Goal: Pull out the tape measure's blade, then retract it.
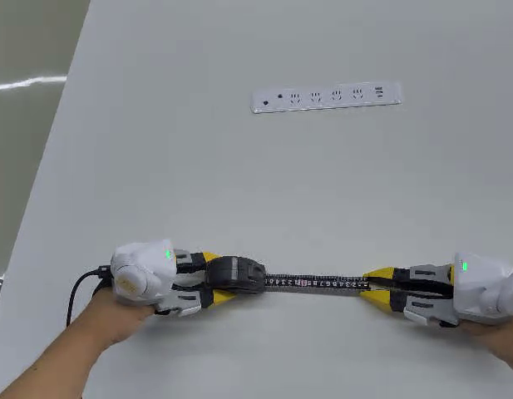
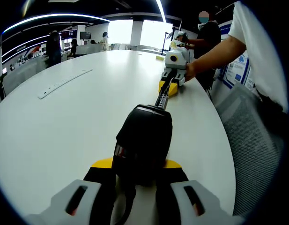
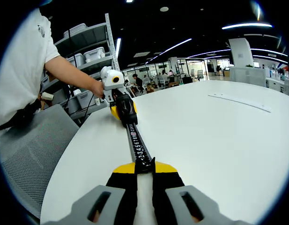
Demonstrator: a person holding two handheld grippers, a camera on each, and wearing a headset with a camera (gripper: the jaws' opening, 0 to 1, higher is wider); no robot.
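- Left gripper (image 1: 216,277) is clenched on the tape measure (image 1: 238,273) body, which rests on the bench (image 1: 239,183).
- Right gripper (image 1: 372,286) appears to pinch the blade (image 1: 314,283) tip; the blade lies extended flat between both grippers.
- A power strip (image 1: 327,96) lies well beyond.

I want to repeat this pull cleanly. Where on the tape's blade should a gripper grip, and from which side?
Take the blade at its free tip, end-on, from the side away from the case. It is a narrow strip running straight out, so an in-line grip probably suits; the right gripper holds it so while the left gripper clamps the case.
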